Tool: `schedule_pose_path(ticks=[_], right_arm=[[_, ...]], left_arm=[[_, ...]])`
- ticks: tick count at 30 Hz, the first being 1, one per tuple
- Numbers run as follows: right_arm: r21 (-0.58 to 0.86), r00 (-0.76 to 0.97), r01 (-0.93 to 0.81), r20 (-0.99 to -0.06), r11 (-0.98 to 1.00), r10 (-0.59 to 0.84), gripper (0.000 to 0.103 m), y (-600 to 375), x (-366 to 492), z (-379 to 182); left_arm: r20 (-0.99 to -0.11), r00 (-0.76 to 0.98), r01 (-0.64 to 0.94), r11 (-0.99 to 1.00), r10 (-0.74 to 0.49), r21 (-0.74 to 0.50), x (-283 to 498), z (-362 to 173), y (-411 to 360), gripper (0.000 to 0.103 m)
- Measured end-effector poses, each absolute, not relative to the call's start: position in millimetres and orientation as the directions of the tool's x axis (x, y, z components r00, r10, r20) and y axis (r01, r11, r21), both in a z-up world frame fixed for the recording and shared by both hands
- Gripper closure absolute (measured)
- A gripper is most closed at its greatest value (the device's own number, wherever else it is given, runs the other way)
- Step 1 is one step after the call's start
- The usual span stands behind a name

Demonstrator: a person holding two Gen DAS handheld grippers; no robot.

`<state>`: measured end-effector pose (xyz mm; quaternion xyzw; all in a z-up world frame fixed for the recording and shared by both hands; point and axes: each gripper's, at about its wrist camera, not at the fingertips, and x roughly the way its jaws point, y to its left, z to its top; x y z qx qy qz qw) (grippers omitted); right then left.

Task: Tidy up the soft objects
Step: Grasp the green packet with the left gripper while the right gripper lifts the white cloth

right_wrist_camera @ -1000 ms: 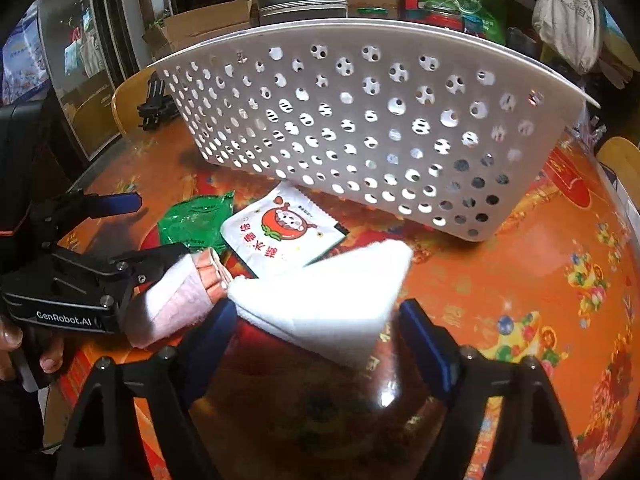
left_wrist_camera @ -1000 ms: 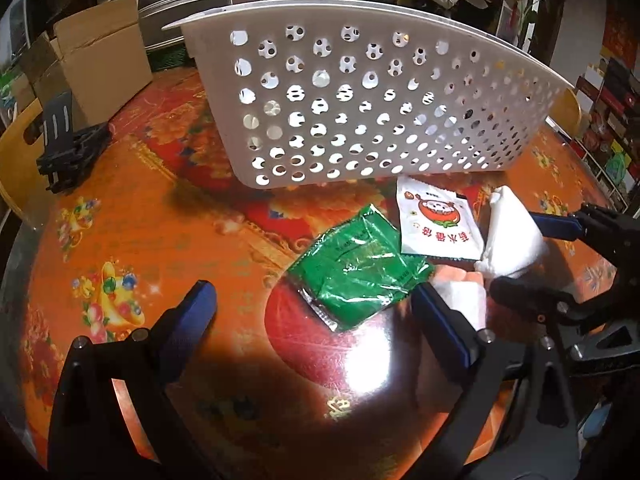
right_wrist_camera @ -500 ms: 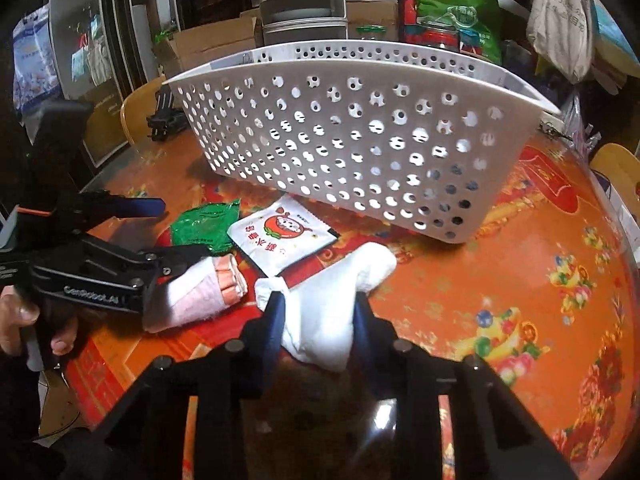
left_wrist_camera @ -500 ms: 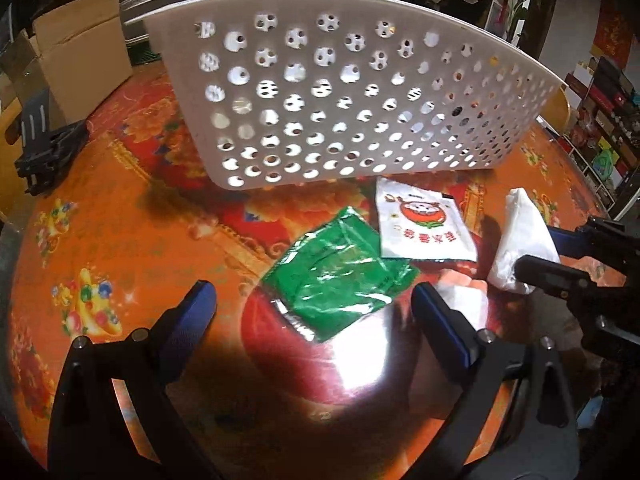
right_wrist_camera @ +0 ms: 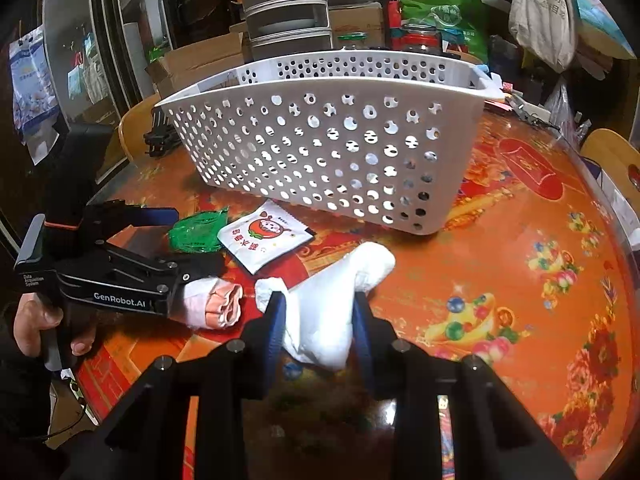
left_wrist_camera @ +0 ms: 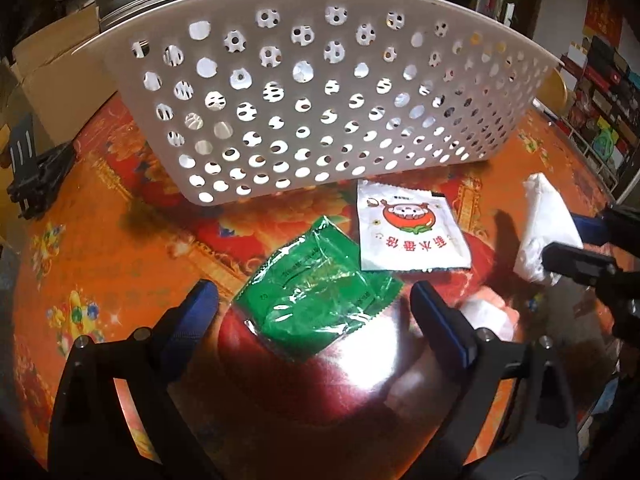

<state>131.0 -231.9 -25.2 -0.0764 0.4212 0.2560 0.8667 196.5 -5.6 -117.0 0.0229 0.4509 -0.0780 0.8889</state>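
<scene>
Left wrist view: left gripper (left_wrist_camera: 314, 306) spread wide, holding nothing, hovering over a green plastic packet (left_wrist_camera: 316, 298) lying flat on the orange patterned table (left_wrist_camera: 100, 248), likely lined up as the next pick. Just beyond, a white snack packet (left_wrist_camera: 410, 232), then the white perforated basket (left_wrist_camera: 320, 100), probably the destination.

Right wrist view: right gripper (right_wrist_camera: 320, 326) clamped around a soft white cloth bundle (right_wrist_camera: 332, 296), pinched mid-body so both ends bulge out, seemingly raised off the table. Beside it to the left, a pink-and-white rolled cloth (right_wrist_camera: 216, 306) on the table. Basket directly ahead, near.
</scene>
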Motion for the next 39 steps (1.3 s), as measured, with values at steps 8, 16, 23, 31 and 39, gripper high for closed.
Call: schedule_pose_path(ticks=[8, 16, 23, 31, 39], right_arm=[[0.089, 0.518, -0.503, -0.765, 0.86, 0.382, 0.071, -234, 130, -22], [0.077, 0.529, -0.506, -0.759, 0.859, 0.38, 0.071, -232, 126, -14], [0.071, 0.543, -0.507, -0.747, 0.859, 0.383, 0.071, -231, 124, -4], [0.06, 0.573, -0.521, -0.715, 0.852, 0.401, 0.071, -228, 118, 23], [0.036, 0.603, -0.529, -0.687, 0.848, 0.406, 0.071, -223, 120, 59]], left_arm=[[-0.795, 0.596, 0.185, 0.983, -0.113, -0.001, 191, -109, -14, 0.029], [-0.747, 0.662, 0.138, 0.99, -0.062, 0.04, 164, -97, -7, 0.031], [-0.694, 0.72, 0.103, 0.992, -0.029, 0.066, 141, -72, 6, 0.031], [-0.629, 0.775, 0.108, 0.994, -0.061, 0.037, 123, -24, 16, 0.031], [-0.596, 0.801, 0.1, 0.994, -0.054, 0.045, 119, 15, 16, 0.031]])
